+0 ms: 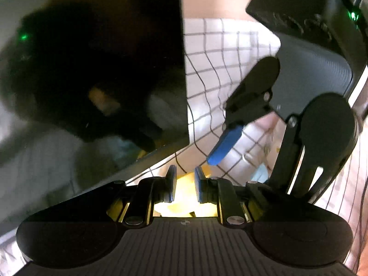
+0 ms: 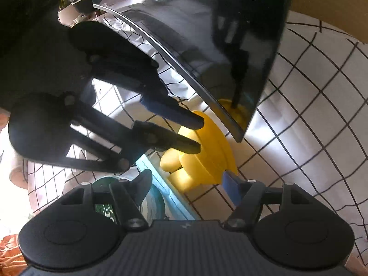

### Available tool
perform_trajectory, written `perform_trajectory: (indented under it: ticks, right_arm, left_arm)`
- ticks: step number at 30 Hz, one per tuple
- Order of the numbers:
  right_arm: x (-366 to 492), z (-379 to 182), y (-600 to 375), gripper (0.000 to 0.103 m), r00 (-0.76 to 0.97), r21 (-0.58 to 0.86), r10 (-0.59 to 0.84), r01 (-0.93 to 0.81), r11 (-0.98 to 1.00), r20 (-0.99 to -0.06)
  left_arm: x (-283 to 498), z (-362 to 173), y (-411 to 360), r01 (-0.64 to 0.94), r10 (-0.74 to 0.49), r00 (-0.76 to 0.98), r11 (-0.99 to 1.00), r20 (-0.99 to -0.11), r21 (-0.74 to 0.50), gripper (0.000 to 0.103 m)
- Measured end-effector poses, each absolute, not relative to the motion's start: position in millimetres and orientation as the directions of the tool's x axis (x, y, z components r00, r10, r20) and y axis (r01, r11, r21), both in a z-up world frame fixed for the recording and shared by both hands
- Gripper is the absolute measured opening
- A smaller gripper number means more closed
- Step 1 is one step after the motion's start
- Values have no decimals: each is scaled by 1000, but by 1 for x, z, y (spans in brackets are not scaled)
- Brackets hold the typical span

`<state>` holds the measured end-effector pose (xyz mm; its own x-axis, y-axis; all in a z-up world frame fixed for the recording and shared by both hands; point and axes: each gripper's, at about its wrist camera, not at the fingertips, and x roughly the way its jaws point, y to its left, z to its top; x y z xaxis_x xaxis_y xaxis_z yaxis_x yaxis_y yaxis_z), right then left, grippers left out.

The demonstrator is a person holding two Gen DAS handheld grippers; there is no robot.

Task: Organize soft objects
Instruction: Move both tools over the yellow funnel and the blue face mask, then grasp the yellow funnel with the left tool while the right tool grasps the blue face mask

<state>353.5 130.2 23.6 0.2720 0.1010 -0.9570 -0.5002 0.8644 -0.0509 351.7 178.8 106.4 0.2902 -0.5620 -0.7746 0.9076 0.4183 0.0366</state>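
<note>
A yellow soft toy (image 2: 204, 151) lies on a white cloth with a black grid (image 2: 310, 115), at the lower corner of a glossy dark panel (image 2: 218, 46). In the left wrist view my left gripper (image 1: 185, 184) has its blue pads close on the yellow toy (image 1: 184, 197); in the right wrist view the left gripper (image 2: 199, 134) has its fingertips pinching the toy's top. My right gripper (image 2: 188, 181) is open, its fingers spread on both sides of the toy's near end. It shows in the left wrist view (image 1: 243, 154), hovering above the toy.
The dark panel (image 1: 92, 69) stands tilted over the cloth, left of the left gripper. A light blue flat object (image 2: 170, 193) and a green and white round object (image 2: 147, 204) lie under the right gripper. Orange fabric (image 2: 9, 257) is at the lower left.
</note>
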Motion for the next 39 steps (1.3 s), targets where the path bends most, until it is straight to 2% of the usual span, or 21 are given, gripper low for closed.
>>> perform_trajectory:
  ticks: [3,7,13,27,36,37,39]
  right_arm:
    - [348,31,123,69,278,-59,95,-499,865,-956]
    - [342,40,113,69,292,-71,85,-485,872,-953]
    - [337,43,103,69,291,-113,37,-479,870,-956]
    - [328,48,98,69,305,-152,7,-492,857,-952]
    - [327,47,86,69,303,-155,-4,-474,867,-953]
    - [326,47,86,69,303,-154,-3,-477,865,-953]
    - [326,48,87,69,303,-154,0,-484,862,-953]
  left_arm:
    - [349,110,171,931,-520,281,352,-807,97,19]
    - [340,105,178,942,-450,291,286,-844,173,30]
    - [340,88,166,933,-356,336,250,-872,258,35]
    - [370,72,146,923,-323,272,355,-906,150,42]
    - [383,70,157,897,-300,169,442,-939,20,52]
    - [380,69,159,905,-292,154,426,-944,16,53]
    - [376,60,161,909,-239,171,412,-956,60,45]
